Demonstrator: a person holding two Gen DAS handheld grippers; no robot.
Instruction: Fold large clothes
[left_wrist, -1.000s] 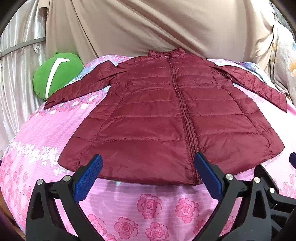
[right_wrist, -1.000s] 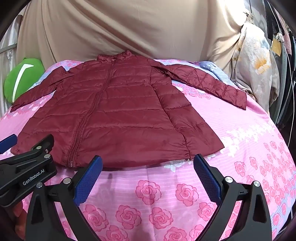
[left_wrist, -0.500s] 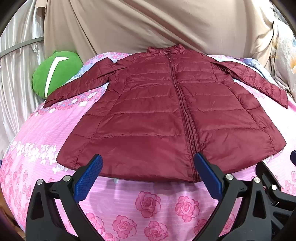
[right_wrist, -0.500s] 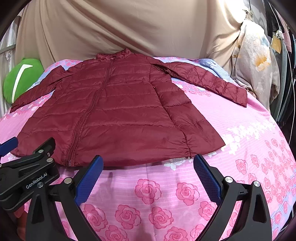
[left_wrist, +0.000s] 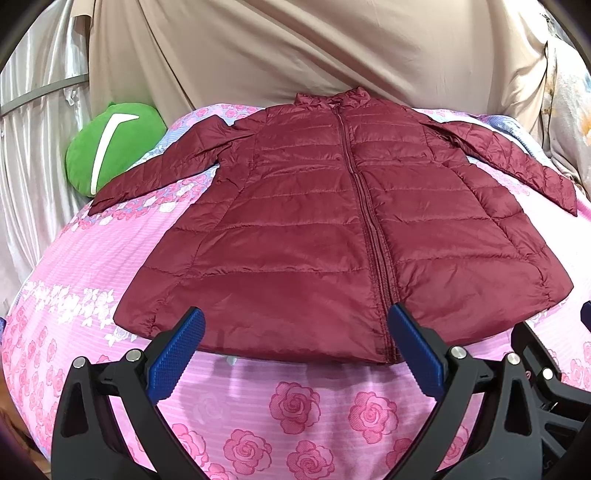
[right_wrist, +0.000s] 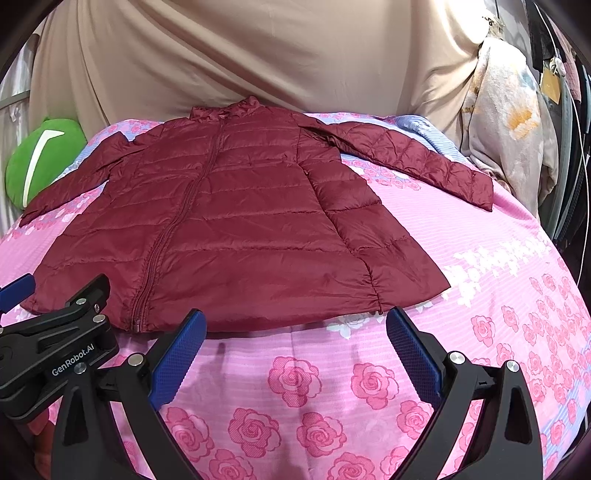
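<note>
the left claw (left_wrist: 295, 336) is spread wide with nothing between its blue pads (left_wrist: 177, 354), poised just short of the hem of the maroon puffer jacket (left_wrist: 314, 240), roughly from the left panel to the zipper (left_wrist: 369, 229). the right claw (right_wrist: 295, 336) is likewise spread and empty, facing the hem on the jacket's other side; the left tool shows at its lower left. neither touches cloth yet, so folding looks not yet begun, and the wide spread likely readies a pinch on the hem.

the jacket lies face up and zipped on the bed (left_wrist: 295, 406), which has a pink rose sheet, collar at the far end and both sleeves angled outward, flat enough to fold cleanly. a green cushion (left_wrist: 110, 147) sits beyond the left sleeve, against the beige drape (left_wrist: 295, 48) behind the bed.
</note>
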